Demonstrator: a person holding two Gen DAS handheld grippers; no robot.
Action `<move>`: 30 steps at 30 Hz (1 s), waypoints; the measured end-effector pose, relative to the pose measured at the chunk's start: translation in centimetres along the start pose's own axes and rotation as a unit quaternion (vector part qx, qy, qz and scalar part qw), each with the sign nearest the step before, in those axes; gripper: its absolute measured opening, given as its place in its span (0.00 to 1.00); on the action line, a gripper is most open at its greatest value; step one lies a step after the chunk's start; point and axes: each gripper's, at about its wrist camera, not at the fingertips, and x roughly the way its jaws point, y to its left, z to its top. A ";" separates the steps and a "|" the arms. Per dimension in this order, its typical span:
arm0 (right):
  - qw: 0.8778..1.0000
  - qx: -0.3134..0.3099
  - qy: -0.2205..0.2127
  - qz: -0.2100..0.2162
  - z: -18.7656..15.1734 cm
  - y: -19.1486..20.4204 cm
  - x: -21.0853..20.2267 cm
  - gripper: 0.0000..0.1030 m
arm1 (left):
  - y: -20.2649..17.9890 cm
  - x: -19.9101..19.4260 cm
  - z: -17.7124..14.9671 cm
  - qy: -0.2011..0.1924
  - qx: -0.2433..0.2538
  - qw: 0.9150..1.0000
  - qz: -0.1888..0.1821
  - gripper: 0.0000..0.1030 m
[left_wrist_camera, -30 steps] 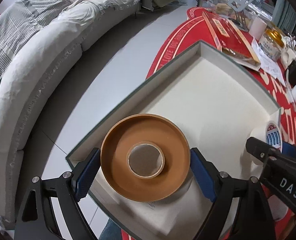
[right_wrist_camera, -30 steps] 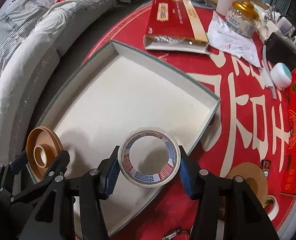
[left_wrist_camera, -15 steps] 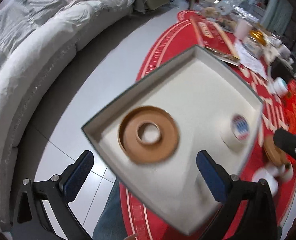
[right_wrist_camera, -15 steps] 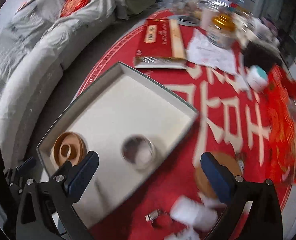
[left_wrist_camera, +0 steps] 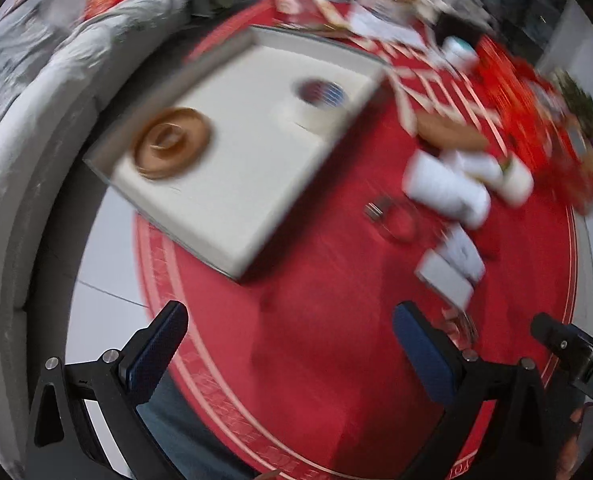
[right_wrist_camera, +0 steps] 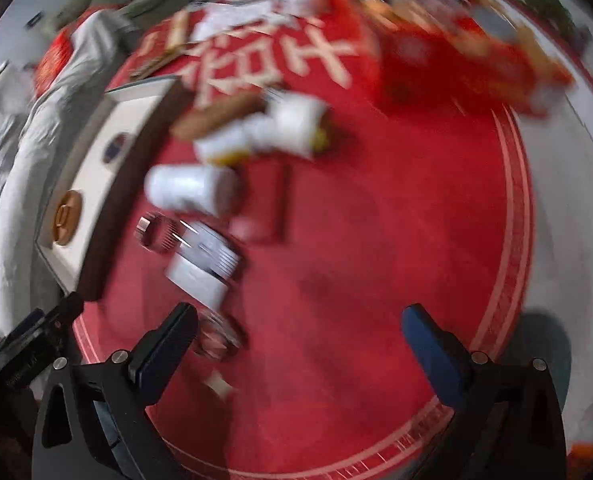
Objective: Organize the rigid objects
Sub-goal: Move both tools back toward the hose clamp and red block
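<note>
Both claws, left claw (left_wrist_camera: 288,344) and right claw (right_wrist_camera: 296,344), gape over bare red tablecloth (right_wrist_camera: 376,260).

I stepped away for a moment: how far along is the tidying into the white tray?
Done: the brown tape roll and the white printed tape roll lie in the tray. In hand: nothing; the left gripper and right gripper are both open and empty. Left: white bottles, a small white box and a metal clip on the red cloth.
</note>
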 end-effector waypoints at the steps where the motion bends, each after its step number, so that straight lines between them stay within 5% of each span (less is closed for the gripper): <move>1: 1.000 0.010 0.002 0.001 -0.8 -1.0 0.1 1.00 | -0.9 0.3 -0.4 0.004 0.006 1.000 -0.003 1.00; 9: 0.999 0.049 0.019 0.012 -4.6 -4.9 0.7 1.00 | -8.3 1.6 -2.4 0.014 0.088 0.996 -0.026 1.00; 15: 0.998 0.066 0.008 0.014 -4.7 -6.3 0.0 1.00 | -10.3 3.6 -2.0 0.026 0.092 0.995 -0.027 1.00; 23: 0.998 0.053 0.008 0.010 -4.3 -5.8 0.1 1.00 | -5.5 4.5 -2.0 0.008 0.047 0.999 0.004 1.00; 30: 1.000 0.020 -0.011 -0.010 1.5 -3.0 1.7 1.00 | -6.1 4.9 -1.6 0.005 0.041 0.999 -0.002 1.00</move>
